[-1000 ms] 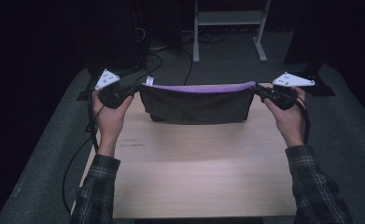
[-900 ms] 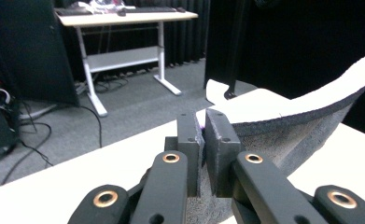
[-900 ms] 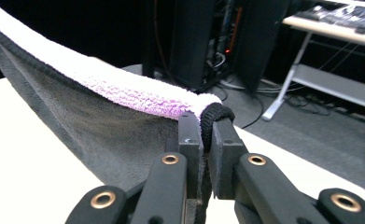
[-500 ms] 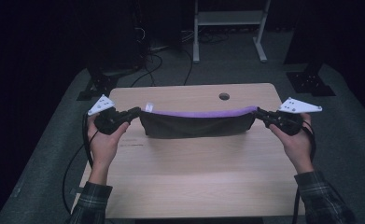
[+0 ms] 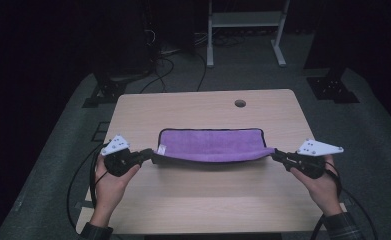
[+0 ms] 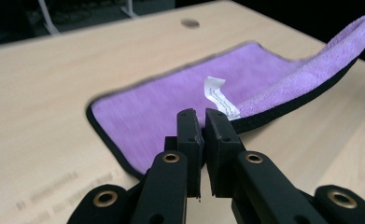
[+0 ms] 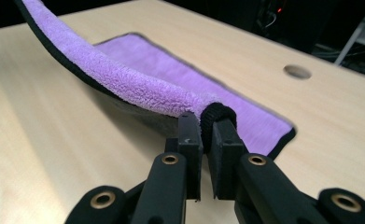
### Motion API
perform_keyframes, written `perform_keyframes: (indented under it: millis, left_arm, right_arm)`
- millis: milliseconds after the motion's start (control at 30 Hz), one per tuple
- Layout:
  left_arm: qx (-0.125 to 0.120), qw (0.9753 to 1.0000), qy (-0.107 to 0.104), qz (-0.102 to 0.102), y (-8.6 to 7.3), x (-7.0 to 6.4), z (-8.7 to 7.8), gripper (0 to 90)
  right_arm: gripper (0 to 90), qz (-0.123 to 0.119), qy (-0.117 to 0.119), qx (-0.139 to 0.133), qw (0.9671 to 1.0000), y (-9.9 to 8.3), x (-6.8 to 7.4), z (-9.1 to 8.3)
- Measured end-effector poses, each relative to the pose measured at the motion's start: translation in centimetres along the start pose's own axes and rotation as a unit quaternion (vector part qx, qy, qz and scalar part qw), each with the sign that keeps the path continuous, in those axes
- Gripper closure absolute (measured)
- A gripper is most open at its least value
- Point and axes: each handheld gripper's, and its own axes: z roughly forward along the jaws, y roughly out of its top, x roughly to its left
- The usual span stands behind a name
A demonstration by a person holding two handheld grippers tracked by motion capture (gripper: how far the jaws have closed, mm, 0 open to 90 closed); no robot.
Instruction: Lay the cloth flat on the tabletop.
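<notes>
The purple cloth [image 5: 210, 145] lies across the middle of the wooden surface [image 5: 203, 200], its far half flat, its near edge lifted off the wood and stretched between the two grippers. What the raised near edge covers is hard to make out: in the right gripper view the dark underside [image 7: 138, 114] of the cloth sinks into shadow, and in the high view the cloth corners vanish inside the jaws. The left gripper [image 5: 145, 155], at about 9 o'clock of the cloth, has its jaws pressed shut on the near left corner, beside the small white label [image 6: 220, 95]. The right gripper [image 5: 278, 156], at about 3 o'clock, has its jaws clamped on the black-bound near right corner, which bunches into a small roll [image 7: 216, 114] between them. Both forearms are cut off by the bottom edge of the high view.

Half a second ago the cloth hung as a dark sheet with just a purple strip along its top; now most of its purple face is spread flat, and both hands have come nearer to the person, toward 6 o'clock. The round hole [image 5: 240, 103] sits at 12 o'clock of the cloth.
</notes>
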Motion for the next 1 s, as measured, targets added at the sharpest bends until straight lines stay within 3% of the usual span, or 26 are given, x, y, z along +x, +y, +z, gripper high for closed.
perform_keyframes:
  millis: [267, 467, 733, 833, 900, 1000]
  left_arm:
    - [0.045, 0.9984, -0.020, -0.027, -4.3, -1.0, 0.2, 85.1]
    - [0.072, 0.9964, -0.026, -0.037, -6.1, -1.6, 0.1, 85.0]
    - [0.136, 0.9902, -0.025, -0.021, -8.2, -2.4, 1.1, 82.8]
    - [0.121, 0.9923, -0.020, -0.016, -7.8, -2.4, 0.7, 72.5]
    - [0.104, 0.9944, -0.015, -0.013, -7.4, -2.3, 0.3, 62.8]
    - [0.083, 0.9965, -0.005, -0.005, -7.0, -1.9, -0.1, 55.3]
  right_arm:
    - [83.7, 0.006, 0.027, 0.052, 0.9983, -3.6, 2.0, -0.3]
    - [83.5, 0.014, 0.048, 0.090, 0.9947, -5.5, 2.9, -0.6]
    - [80.9, 0.008, 0.070, 0.156, 0.9851, -7.5, 4.0, -0.1]
    - [64.5, 0.006, 0.075, 0.151, 0.9856, -7.5, 3.9, 0.1]
    - [56.1, 0.007, 0.076, 0.134, 0.9880, -7.3, 3.7, -0.1]
    - [50.0, 0.016, 0.065, 0.109, 0.9917, -6.8, 3.1, -0.5]
